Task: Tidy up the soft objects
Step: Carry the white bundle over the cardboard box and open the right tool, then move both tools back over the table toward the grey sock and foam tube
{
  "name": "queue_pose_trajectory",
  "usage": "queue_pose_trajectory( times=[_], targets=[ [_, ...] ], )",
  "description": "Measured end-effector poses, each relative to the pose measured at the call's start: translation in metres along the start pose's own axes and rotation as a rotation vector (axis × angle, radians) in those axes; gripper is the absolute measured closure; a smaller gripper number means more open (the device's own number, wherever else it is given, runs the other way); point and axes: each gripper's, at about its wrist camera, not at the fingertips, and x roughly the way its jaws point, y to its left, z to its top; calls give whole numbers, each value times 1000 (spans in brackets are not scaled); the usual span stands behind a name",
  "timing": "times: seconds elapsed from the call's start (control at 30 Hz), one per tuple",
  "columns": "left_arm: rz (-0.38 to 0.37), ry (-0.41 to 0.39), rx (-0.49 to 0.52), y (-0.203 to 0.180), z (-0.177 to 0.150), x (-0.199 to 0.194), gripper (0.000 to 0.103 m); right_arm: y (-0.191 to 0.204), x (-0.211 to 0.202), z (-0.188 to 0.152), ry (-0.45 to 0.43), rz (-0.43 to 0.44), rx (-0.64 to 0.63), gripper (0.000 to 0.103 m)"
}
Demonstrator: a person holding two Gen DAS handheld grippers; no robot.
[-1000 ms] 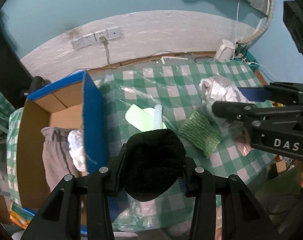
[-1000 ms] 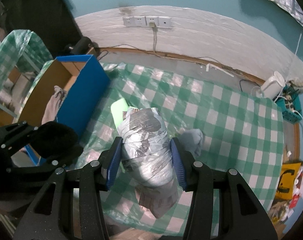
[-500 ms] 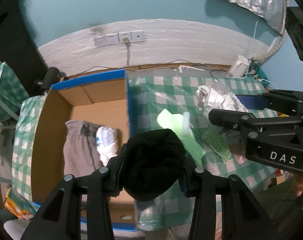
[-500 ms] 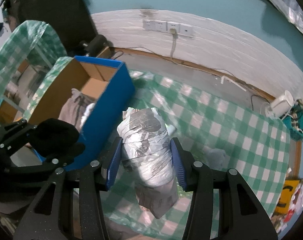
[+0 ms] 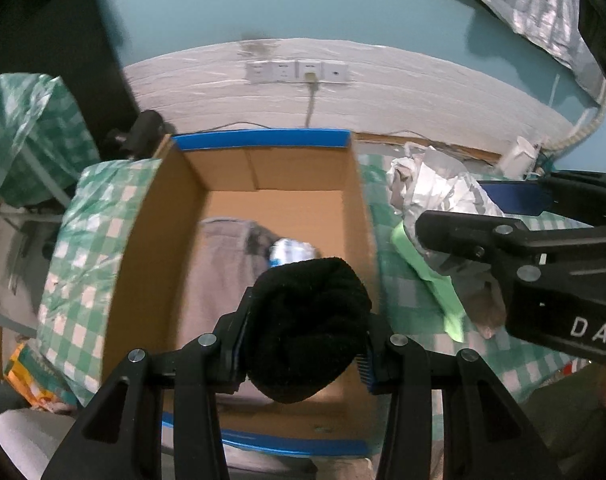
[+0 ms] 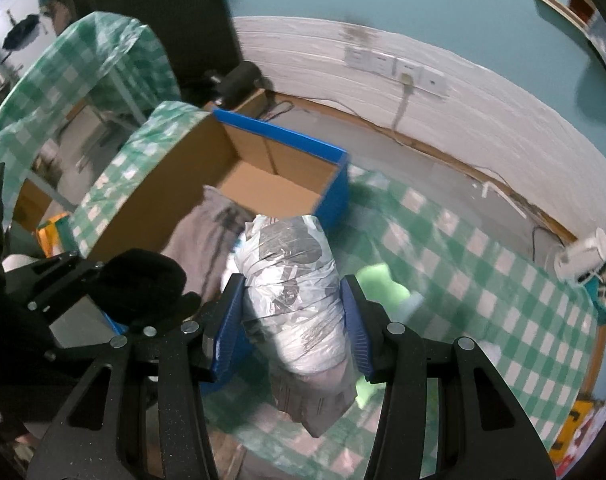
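Clearly, the left gripper is closed on a black fuzzy bundle, which bulges between its two pads and hangs over the open cardboard box. Under it, inside the box, lie a grey garment and a small white-and-blue packet, which touches the garment. The box has blue outer walls and a blue top edge, and it stands on the green-and-white checked tablecloth.

The right gripper is closed on a white plastic-wrapped bundle; both blue pads press its sides. This bundle is held just beside the right wall of the box, partly above the tablecloth. Near it, on the cloth, lies a light green soft object, blurred. Behind the table, a row of wall sockets sits on the white wall band, with one cable plugged in.
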Motion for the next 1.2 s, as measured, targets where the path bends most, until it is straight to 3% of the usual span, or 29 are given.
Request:
queue_pose_trajectory(
  times=[0.3, 0.77, 0.97, 1.2],
  targets=[
    [81, 40, -111, 51, -2, 21, 59, 37, 33, 24, 41, 58, -41, 55],
    [110, 107, -208, 86, -8, 47, 58, 52, 76, 34, 103, 112, -31, 51],
    [111, 106, -207, 87, -7, 48, 57, 49, 79, 33, 94, 109, 1, 33],
    [104, 102, -210, 86, -5, 48, 57, 45, 71, 34, 70, 105, 16, 31]
  ],
)
